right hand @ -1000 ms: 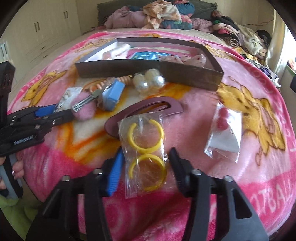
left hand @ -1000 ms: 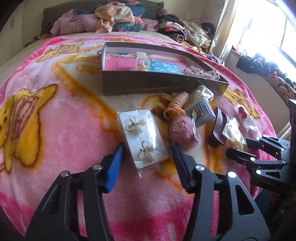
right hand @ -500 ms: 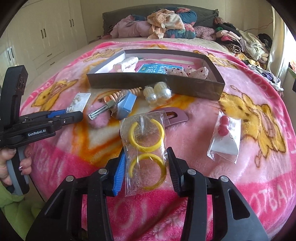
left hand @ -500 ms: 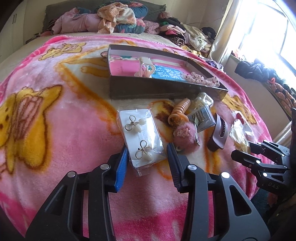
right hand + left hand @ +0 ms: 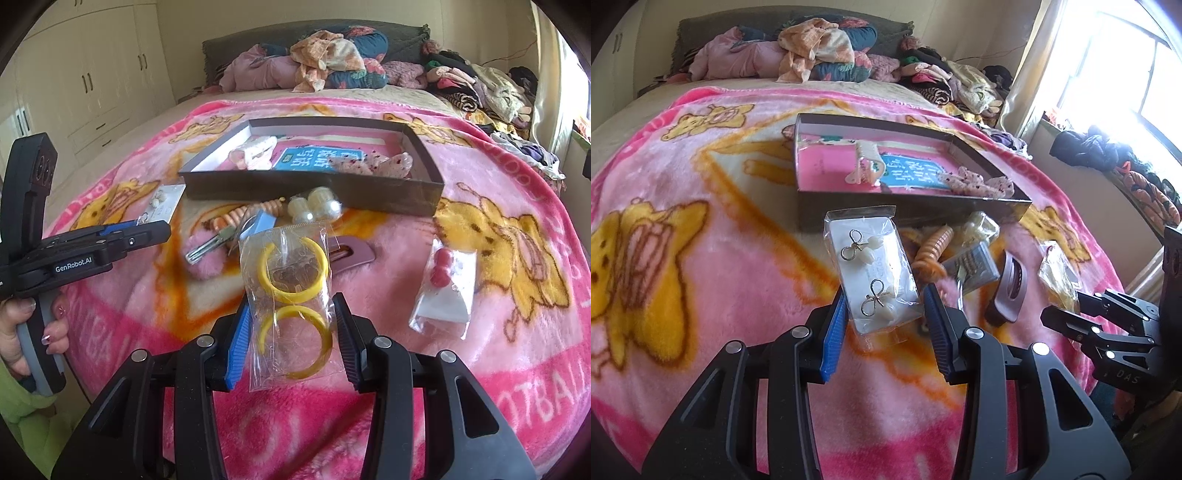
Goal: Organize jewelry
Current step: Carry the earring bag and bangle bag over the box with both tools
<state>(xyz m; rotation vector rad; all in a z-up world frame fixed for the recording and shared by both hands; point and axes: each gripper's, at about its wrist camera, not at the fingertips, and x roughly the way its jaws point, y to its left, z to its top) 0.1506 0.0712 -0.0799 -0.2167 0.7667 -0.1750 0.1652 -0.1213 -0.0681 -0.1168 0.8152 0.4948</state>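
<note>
Packets were in both tools at this moment: the left gripper (image 5: 886, 321) had its jaws clamped on the lower end of the bow-earring packet (image 5: 873, 271), and the right gripper (image 5: 290, 332) was clenched on the lower half of the yellow-hoop packet (image 5: 291, 306). Both packets appeared lifted clear of the pink blanket (image 5: 701, 258), each standing tilted up from the fingertips toward the open box (image 5: 317, 184), which lay beyond the loose pile. Judged step: carry each packet over the near wall of the box and lay it inside. Grip sat only on slippery film at one end, so the free end could droop or slide; a slow, level carry seemed advisable. Box floor already held a blue card (image 5: 306, 160), a pale clip (image 5: 866, 166) and a speckled fabric piece (image 5: 373, 164); the bare pink area at the box's left looked best for the earrings. Tools were close side by side, so entering one at a time would avoid a clash. Pearl balls (image 5: 319, 208), orange coil (image 5: 932, 251), mauve claw clip (image 5: 1010, 291) and red-bead packet (image 5: 445, 288) lay outside the box, not yet sorted.
</note>
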